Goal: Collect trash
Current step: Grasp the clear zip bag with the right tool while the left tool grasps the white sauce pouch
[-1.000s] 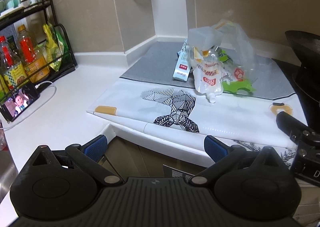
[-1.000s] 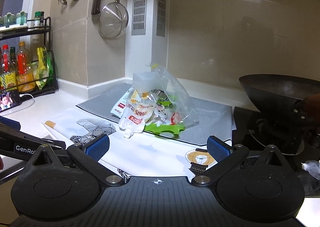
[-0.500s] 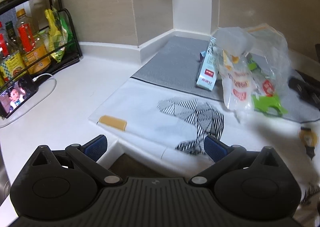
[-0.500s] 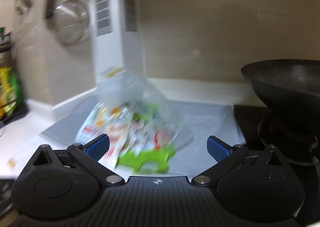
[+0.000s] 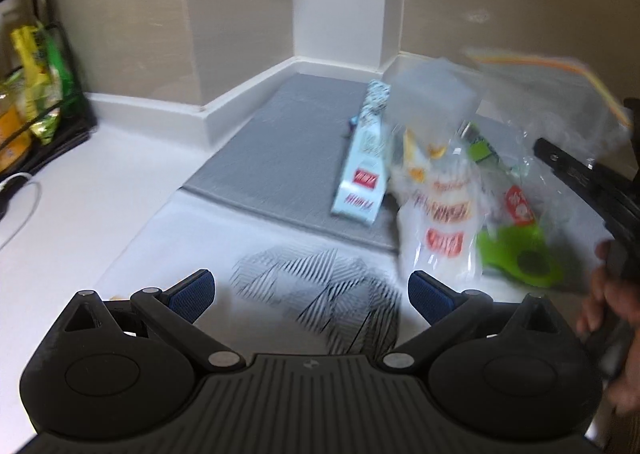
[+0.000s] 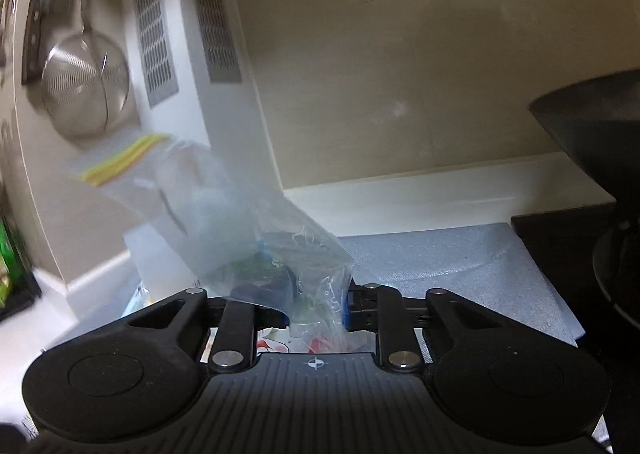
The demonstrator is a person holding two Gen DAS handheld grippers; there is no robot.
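Pinching the clear plastic bag point(image 6: 256, 238), right gripper point(image 6: 316, 304) has jaws narrowed onto a fold of its film; bag rises up-left from the jaws, yellow zip strip at top, sitting on the grey mat point(image 6: 448, 266). Left gripper point(image 5: 310, 290) jaws wide, holding nothing, over the patterned sheet on the table point(image 5: 80, 214). Ahead and right of the left jaws: white pouch point(image 5: 440, 222), milk carton point(image 5: 364, 174) just beside it, green plastic piece point(image 5: 520, 258). Versus half a second ago: right jaws were wide and short of the bag, now closed on it; left gripper nearer the trash pile.
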